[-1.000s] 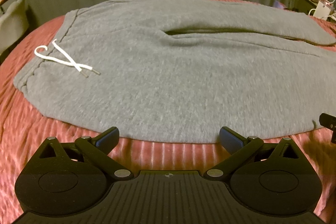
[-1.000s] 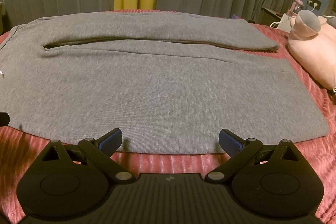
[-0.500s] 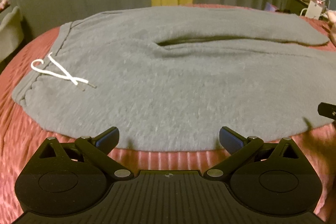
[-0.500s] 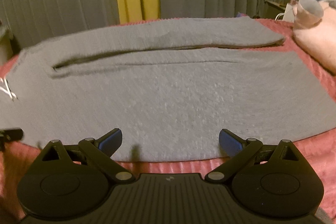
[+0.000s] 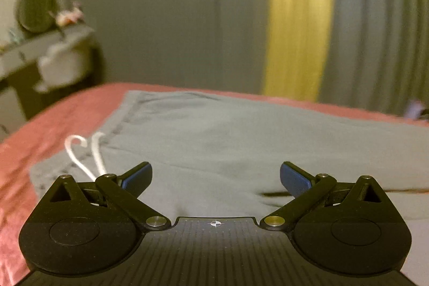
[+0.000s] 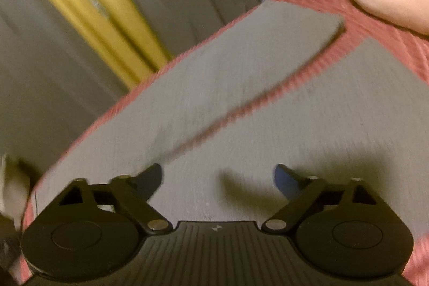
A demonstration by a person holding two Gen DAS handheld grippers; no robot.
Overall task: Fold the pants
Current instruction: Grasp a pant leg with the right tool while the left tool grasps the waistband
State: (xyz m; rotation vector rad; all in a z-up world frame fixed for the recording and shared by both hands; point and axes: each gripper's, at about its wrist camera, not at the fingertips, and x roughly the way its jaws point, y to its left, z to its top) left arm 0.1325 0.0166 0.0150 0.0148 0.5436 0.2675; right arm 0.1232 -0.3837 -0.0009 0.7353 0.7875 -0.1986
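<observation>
Right wrist view rolled; right gripper (image 6: 217, 178) closing over pants (image 6: 241, 109).

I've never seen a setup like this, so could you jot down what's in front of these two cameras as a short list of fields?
garment: grey pants, lying flat, unfolded
legs: apart, a strip of bedspread showing between them
drawstring: white drawstring at the waistband
surface: pink ribbed bedspread
left gripper: open over the waist end, nothing between its fingers
right gripper: jaws closing above the legs, nothing between them
backdrop: grey curtains, one yellow curtain
</observation>
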